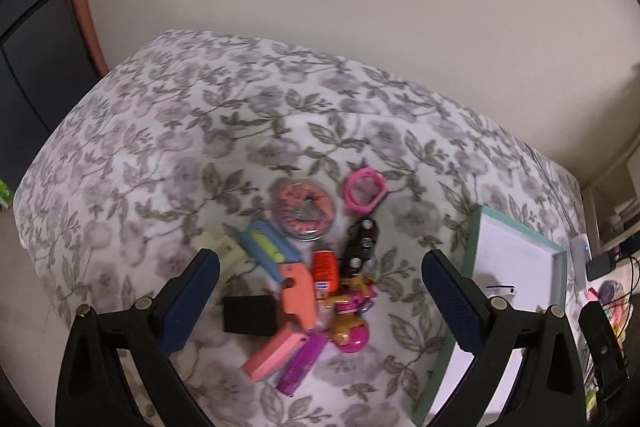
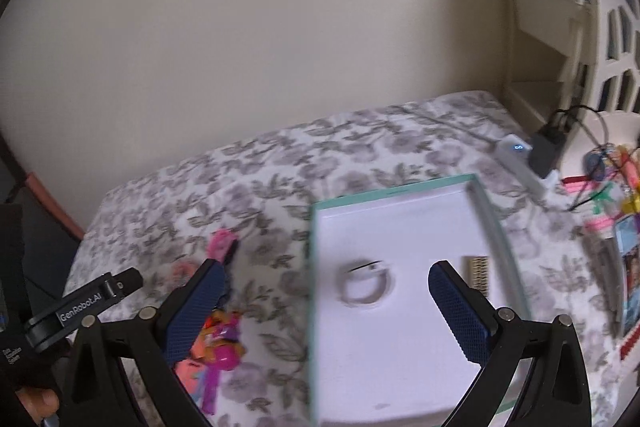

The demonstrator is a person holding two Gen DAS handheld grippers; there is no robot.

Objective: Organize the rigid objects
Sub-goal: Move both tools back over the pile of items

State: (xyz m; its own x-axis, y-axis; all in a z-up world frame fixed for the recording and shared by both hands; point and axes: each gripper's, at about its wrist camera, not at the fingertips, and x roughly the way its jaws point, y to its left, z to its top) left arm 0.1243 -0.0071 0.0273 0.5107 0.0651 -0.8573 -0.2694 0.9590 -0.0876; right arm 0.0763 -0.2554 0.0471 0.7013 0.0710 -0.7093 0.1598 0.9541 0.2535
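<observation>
A bed covered in grey floral-print fabric point(image 1: 168, 131) carries a heap of colourful plastic trinkets point(image 1: 308, 283) between the left jaws, and a shallow teal-rimmed white box point(image 2: 400, 327) between the right jaws.

On the bed point(image 1: 160, 131), a cluster of small toys point(image 1: 308, 287) lies left of the shallow box lid point(image 1: 474, 227). In the cluster, the ring point(image 1: 365, 191) lies farthest back, just right of the round case point(image 1: 304, 209); the black block point(image 1: 250, 315) sits at its left edge. Inside the lid lie a round ring-shaped item point(image 2: 366, 285) and, right of it, a comb-like piece point(image 2: 478, 273). A shelf unit point(image 2: 540, 47) stands behind the bed's right end.
</observation>
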